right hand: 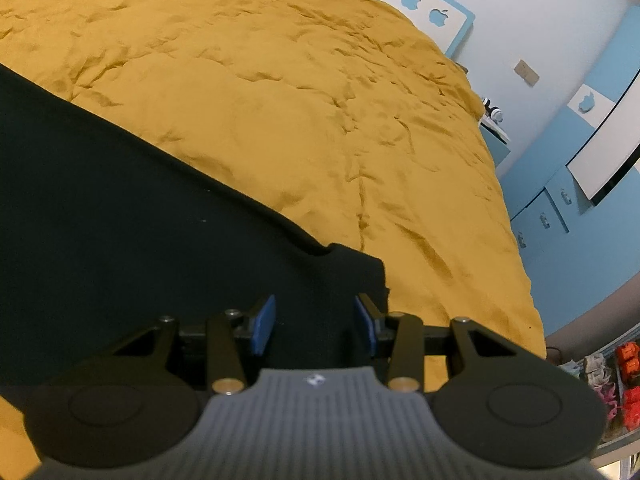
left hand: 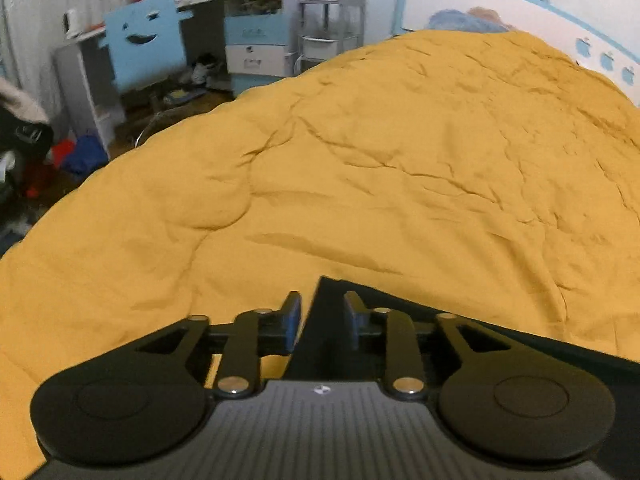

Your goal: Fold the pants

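1. Step in hand, as a judgement: lining up on the two ends of one edge of the dark, near-black soft fabric pants [right hand: 120, 208], ahead of a first fold; no grip made yet by either claw.
2. Left gripper [left hand: 322, 318]: blue-padded fingers [left hand: 293, 322] parted by a modest gap, a pointed corner of the pants lying in that gap and running off to the right of the claw; no sign of pinching, cloth slack.
3. Right gripper [right hand: 316, 324]: jaws spread wider, blue pads [right hand: 264, 324] apart, nothing clamped; a squared-off end of the pants sitting directly between and just ahead of the fingers, the rest stretching away to the claw's left.
4. Location of the task's thing: flat on the mustard-yellow quilted bedspread [right hand: 300, 100], close under both claws, with bare bedspread ahead of each.
5. Next move, judged only: lower each claw so one finger slides under the cloth edge, close on a single thickness, then lift both ends together and carry them over to meet the opposite edge.
6. Materials: pants matte, limp, thin, with a clean straight hem line; bedspread puffy, wrinkled, soft underneath, likely to give way when pressed and to get pinched along with the pants.
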`<state>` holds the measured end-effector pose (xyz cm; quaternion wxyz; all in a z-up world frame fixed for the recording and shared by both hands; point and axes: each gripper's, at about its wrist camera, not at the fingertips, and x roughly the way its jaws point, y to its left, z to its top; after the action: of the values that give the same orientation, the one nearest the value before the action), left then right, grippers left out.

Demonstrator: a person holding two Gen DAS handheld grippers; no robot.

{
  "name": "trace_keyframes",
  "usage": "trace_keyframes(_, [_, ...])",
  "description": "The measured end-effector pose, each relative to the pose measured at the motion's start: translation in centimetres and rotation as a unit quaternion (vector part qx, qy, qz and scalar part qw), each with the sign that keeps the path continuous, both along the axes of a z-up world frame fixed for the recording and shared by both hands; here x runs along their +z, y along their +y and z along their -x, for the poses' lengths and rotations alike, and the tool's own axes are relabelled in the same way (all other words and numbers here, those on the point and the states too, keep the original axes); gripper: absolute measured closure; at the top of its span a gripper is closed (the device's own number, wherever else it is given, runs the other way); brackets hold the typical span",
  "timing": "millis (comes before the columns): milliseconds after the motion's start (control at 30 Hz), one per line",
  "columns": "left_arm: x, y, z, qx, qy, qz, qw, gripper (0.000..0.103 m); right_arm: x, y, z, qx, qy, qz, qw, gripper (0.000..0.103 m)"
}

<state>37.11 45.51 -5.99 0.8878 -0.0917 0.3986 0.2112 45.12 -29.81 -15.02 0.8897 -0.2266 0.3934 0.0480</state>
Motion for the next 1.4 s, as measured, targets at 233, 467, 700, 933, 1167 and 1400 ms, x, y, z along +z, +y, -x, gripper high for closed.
trace_keyframes(233, [-3.2, -0.8, -2.4, 0.033, 0.015, -0.021, 0.9991, 0.048, 0.3, -0.6, -0.1, -0.016, 0.005, -0.002, 1.000, 0.065])
trace_keyframes(467, [-3.1, -1.8, -1.9, 0.069, -0.010, -0.063, 0.9955, 0.051, 1.4, -4.7, -0.8, -0.075, 0.008, -0.078, 0.994, 0.065])
trace_keyframes(700, [-1.8, -2.1, -1.4, 0.074, -0.008, -0.059, 0.9955, 0.051, 1.2, -7.6, -2.2, -0.092, 0.011, -0.189, 0.978, 0.065])
trace_keyframes(933, [-0.5, -3.5, -1.0, 0.066, -0.005, -0.067, 0.9956, 0.051, 0.2, -10.5, -7.3, -0.131, 0.015, -0.275, 0.952, 0.064])
trace_keyframes(1167, [0.7, -4.7, -0.4, 0.063, -0.006, -0.070, 0.9956, 0.051, -2.9, -13.4, -10.4, -0.126, 0.078, -0.379, 0.913, 0.064])
trace_keyframes(1400, [1.6, -5.3, 0.2, 0.059, 0.002, -0.075, 0.9954, 0.051, -3.1, -14.6, -11.7, -0.098, 0.110, -0.435, 0.888, 0.073])
